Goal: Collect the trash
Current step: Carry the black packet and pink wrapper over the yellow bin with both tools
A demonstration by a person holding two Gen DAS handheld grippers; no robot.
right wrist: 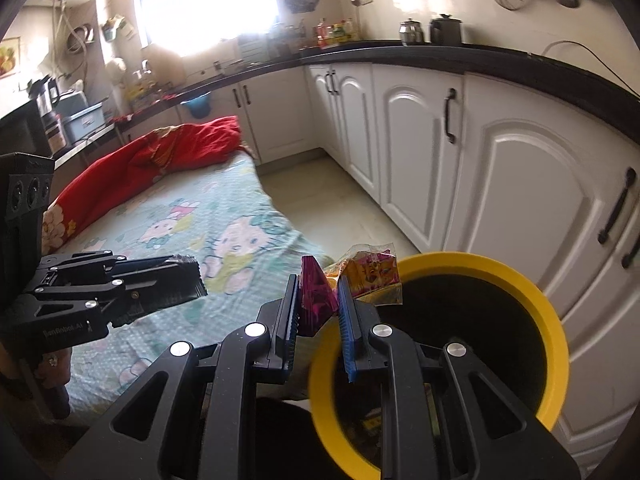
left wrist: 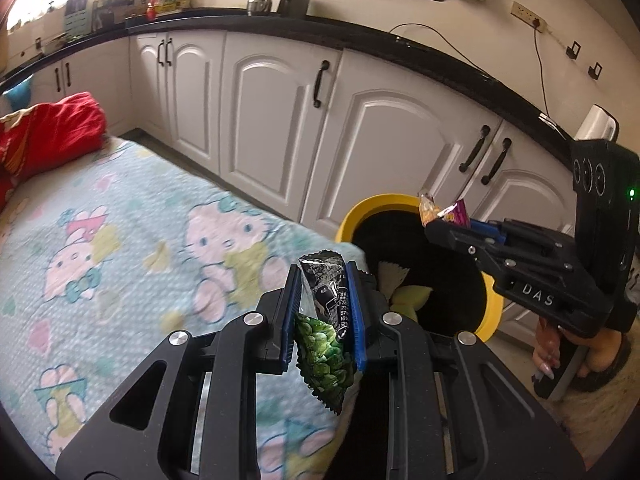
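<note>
My left gripper point(left wrist: 323, 280) is shut on a green and black snack wrapper point(left wrist: 326, 344), held above the bed's edge beside the bin. My right gripper point(right wrist: 318, 292) is shut on a pink and orange candy wrapper point(right wrist: 374, 274), held over the near rim of the yellow-rimmed black bin point(right wrist: 520, 284). In the left wrist view the right gripper point(left wrist: 434, 222) with its wrapper point(left wrist: 456, 212) hangs over the bin point(left wrist: 352, 216), which holds crumpled pale wrappers point(left wrist: 408, 294). In the right wrist view the left gripper point(right wrist: 196, 278) shows at the left, over the bed.
A bed with a pale blue cartoon-cat sheet point(left wrist: 120, 240) fills the left. A red blanket point(left wrist: 52, 132) lies at its far end. White cabinets point(left wrist: 264, 120) under a black counter point(left wrist: 360, 40) stand behind the bin, with a strip of tiled floor point(right wrist: 332, 200) between.
</note>
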